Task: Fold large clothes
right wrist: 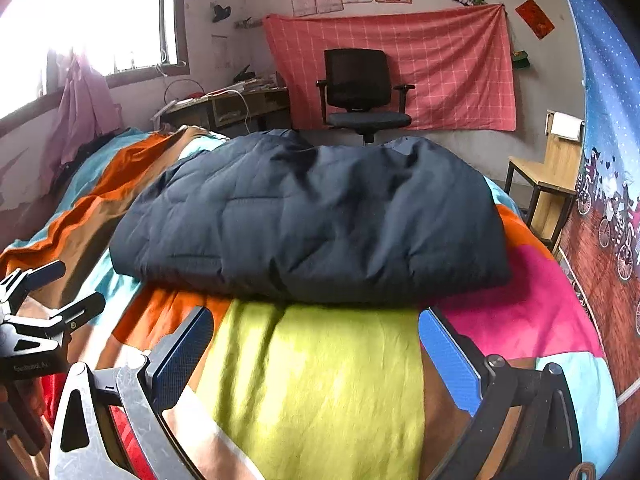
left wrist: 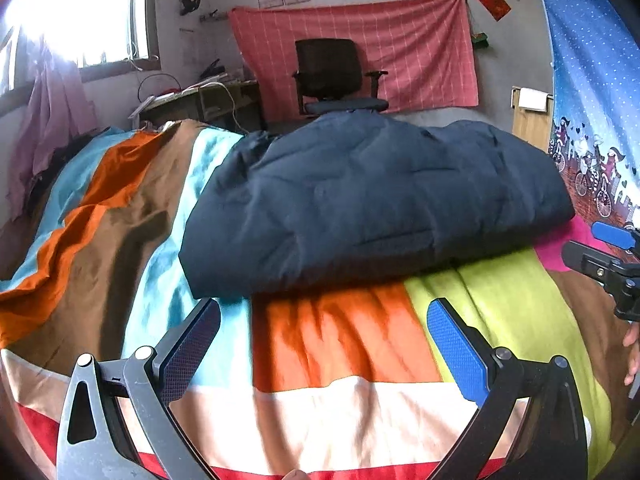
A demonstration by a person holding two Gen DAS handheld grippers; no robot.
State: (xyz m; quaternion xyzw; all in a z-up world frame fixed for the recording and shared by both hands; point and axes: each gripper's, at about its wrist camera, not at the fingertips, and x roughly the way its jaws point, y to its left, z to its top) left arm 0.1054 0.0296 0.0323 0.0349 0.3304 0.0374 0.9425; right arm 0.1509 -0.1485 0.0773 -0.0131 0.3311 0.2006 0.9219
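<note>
A dark navy quilted jacket (left wrist: 372, 200) lies folded in a thick bundle on the bed with the striped multicolour sheet (left wrist: 344, 340). It also shows in the right wrist view (right wrist: 312, 216). My left gripper (left wrist: 324, 320) is open and empty, just in front of the jacket's near edge. My right gripper (right wrist: 316, 334) is open and empty, also just short of the near edge. The right gripper shows at the right edge of the left wrist view (left wrist: 612, 248). The left gripper shows at the left edge of the right wrist view (right wrist: 52, 292).
A black office chair (right wrist: 360, 92) stands beyond the bed before a red checked cloth (right wrist: 440, 68) on the wall. A cluttered desk (right wrist: 224, 104) is at the back left under a window. A wooden chair (right wrist: 548, 184) and blue patterned curtain (right wrist: 608, 160) are at right.
</note>
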